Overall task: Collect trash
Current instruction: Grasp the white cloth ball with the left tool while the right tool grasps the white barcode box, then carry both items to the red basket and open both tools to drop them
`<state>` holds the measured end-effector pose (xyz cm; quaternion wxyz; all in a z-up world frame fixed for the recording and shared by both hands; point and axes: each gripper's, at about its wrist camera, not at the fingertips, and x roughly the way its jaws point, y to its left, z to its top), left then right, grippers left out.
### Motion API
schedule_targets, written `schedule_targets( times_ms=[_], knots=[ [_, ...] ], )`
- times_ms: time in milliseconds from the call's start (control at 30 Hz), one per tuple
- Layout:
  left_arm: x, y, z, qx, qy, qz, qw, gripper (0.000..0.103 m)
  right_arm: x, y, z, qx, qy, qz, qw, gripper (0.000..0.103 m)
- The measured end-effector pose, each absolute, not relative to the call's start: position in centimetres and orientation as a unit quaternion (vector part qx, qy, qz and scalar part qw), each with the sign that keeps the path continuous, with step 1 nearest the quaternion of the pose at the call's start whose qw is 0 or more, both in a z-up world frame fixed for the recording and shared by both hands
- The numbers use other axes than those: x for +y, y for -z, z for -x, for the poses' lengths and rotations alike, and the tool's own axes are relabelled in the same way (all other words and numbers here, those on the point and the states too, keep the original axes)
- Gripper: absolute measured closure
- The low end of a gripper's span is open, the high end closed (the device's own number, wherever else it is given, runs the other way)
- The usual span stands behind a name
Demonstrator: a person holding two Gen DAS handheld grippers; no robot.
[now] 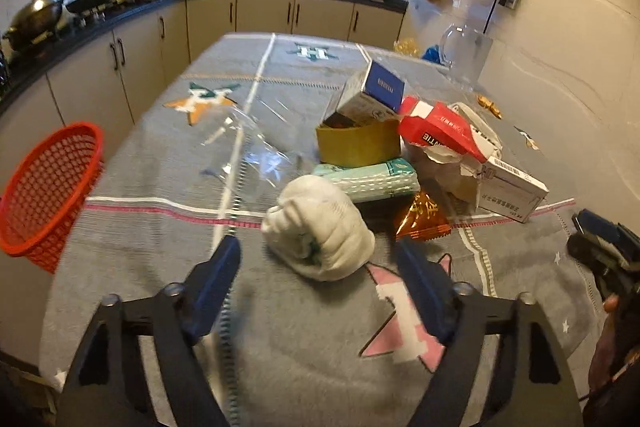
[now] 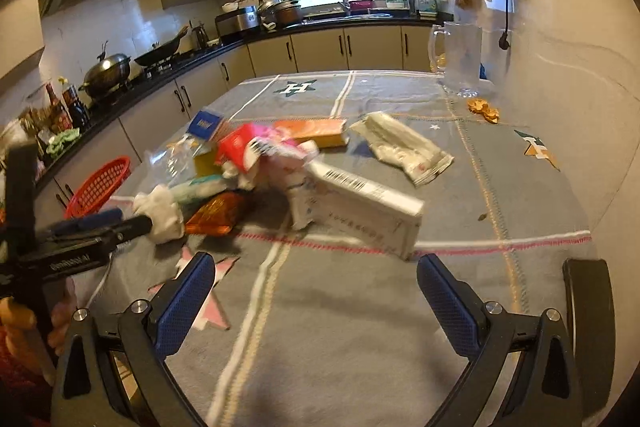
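At the far left, a red mesh basket is seen at the edge of the desk, which is covered with a grey cloth. The left hand-held gripper is held with its jaws apart and nothing gripped; a crumpled white wad lies just ahead of its fingers. Beyond it the trash is heaped: a yellow box, a red torn carton, an orange wrapper and a white carton. The right hand-held gripper is held wide open and empty, short of the white carton. A glass mug stands at the far right.
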<state>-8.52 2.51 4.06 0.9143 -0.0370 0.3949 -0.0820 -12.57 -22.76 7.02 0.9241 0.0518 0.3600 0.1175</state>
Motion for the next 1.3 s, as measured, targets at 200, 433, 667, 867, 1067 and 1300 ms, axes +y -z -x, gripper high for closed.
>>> schedule_targets(
  times_ms=[200,433,667,867,1067,1300],
  knots=[
    [1.5,-3.1,6.7,0.416,0.081,0.029,0.905,0.05,-25.7,-6.3,7.9,0.381,-0.14,-0.081,0.91,0.001],
    [1.9,-2.7,5.9,0.42,0.079,0.023,0.904,0.061,-26.0,-3.9,3.9,0.421,-0.168,-0.07,0.889,0.023],
    [2.0,-2.6,6.2,0.418,0.08,0.019,0.905,0.059,-23.6,-3.7,6.0,0.434,-0.199,-0.036,0.878,0.075],
    [1.9,-2.3,5.9,0.422,0.079,0.018,0.903,0.055,-21.7,-4.4,7.7,0.423,-0.213,-0.027,0.88,0.078],
    [1.9,-2.5,6.5,0.419,0.091,0.021,0.903,0.073,-21.7,-4.2,9.1,0.432,-0.223,-0.062,0.872,0.088],
    [2.3,-3.5,8.8,0.401,0.102,0.018,0.91,0.074,-22.6,-4.9,11.7,0.427,-0.222,-0.084,0.873,0.088]
  ],
)
